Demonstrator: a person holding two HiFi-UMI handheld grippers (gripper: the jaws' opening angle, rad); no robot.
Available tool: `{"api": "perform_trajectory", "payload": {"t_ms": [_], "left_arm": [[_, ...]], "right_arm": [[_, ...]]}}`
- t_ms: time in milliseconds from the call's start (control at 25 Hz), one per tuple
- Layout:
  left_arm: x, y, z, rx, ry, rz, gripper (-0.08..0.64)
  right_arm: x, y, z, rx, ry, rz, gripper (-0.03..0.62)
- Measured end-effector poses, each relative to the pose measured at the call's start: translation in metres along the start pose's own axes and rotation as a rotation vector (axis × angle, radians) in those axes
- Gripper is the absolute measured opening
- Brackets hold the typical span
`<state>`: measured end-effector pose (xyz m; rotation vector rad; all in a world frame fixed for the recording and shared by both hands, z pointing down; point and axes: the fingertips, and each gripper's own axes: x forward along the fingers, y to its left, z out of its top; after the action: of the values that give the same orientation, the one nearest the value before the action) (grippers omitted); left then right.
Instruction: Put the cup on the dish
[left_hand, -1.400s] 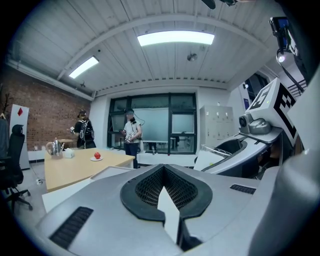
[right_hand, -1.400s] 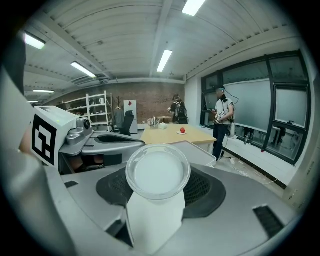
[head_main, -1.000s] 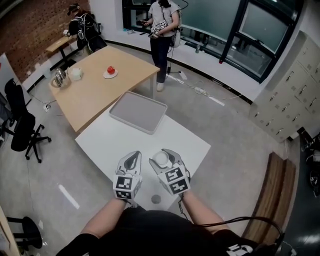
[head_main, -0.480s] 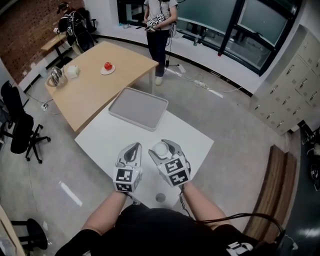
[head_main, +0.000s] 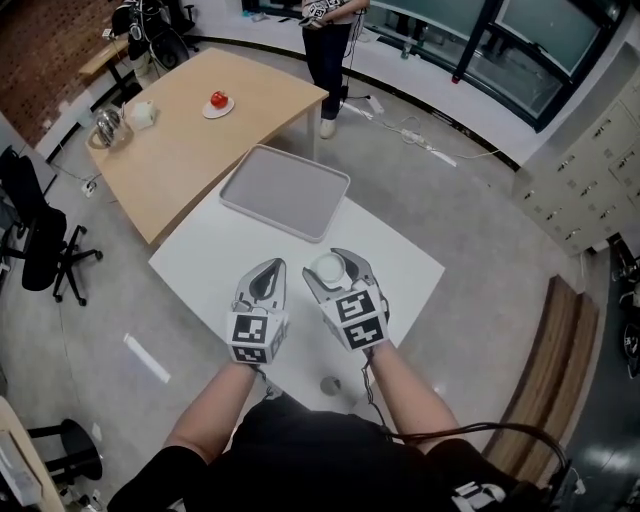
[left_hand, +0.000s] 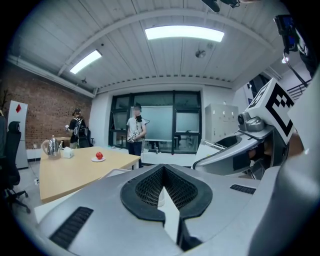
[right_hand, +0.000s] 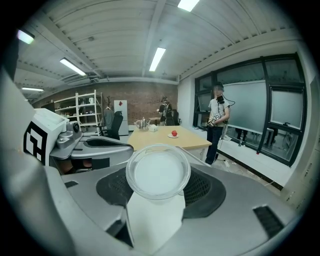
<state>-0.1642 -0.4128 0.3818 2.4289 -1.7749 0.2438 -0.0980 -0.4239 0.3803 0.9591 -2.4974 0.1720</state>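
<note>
Left gripper: my left gripper (head_main: 268, 272) hung over the near part of the white rectangular worktop (head_main: 215, 262). In the left gripper view its black ribbed pads (left_hand: 150, 187) met at the tips, and I saw nothing held between them.
Right gripper: my right gripper (head_main: 334, 262) was just beside the left one, at about the same height. Its jaws were clamped on the round white translucent plastic cup (head_main: 328, 266).
Cup: it sat between the right gripper's pads, clear of the worktop. In the right gripper view its open rim faced the camera.
Tray: the flat grey rectangular tray (head_main: 285, 190) lay on the far end of the white worktop, ahead of both grippers and well apart from the cup. I saw nothing on it.
Wooden worktop: a light wooden worktop (head_main: 185, 155) stood beyond the white one, at the left. It carried a red apple (head_main: 219, 98) on a small white plate (head_main: 218, 109), and near its far left end a shiny metal kettle (head_main: 105, 127).
Surroundings: a person (head_main: 330, 45) stood on the grey floor past the wooden worktop. A black office chair (head_main: 40, 255) stood at the left edge of the head view.
</note>
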Motion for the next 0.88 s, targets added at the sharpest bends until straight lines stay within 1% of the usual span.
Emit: {"api": "perform_trajectory", "payload": {"t_ms": [200, 560, 880], "left_arm": [[0.031, 0.028, -0.007, -0.014, 0.003, 0.005, 0.008], [0.089, 0.091, -0.036, -0.05, 0.023, 0.02, 0.008], [0.14, 0.115, -0.062, -0.056, 0.04, 0.001, 0.008]], "right_arm": [[0.036, -0.019, 0.001, 0.015, 0.017, -0.016, 0.259], [0.119, -0.05, -0.012, 0.039, 0.055, -0.047, 0.259], [0.178, -0.077, -0.018, 0.065, 0.067, -0.056, 0.259]]}}
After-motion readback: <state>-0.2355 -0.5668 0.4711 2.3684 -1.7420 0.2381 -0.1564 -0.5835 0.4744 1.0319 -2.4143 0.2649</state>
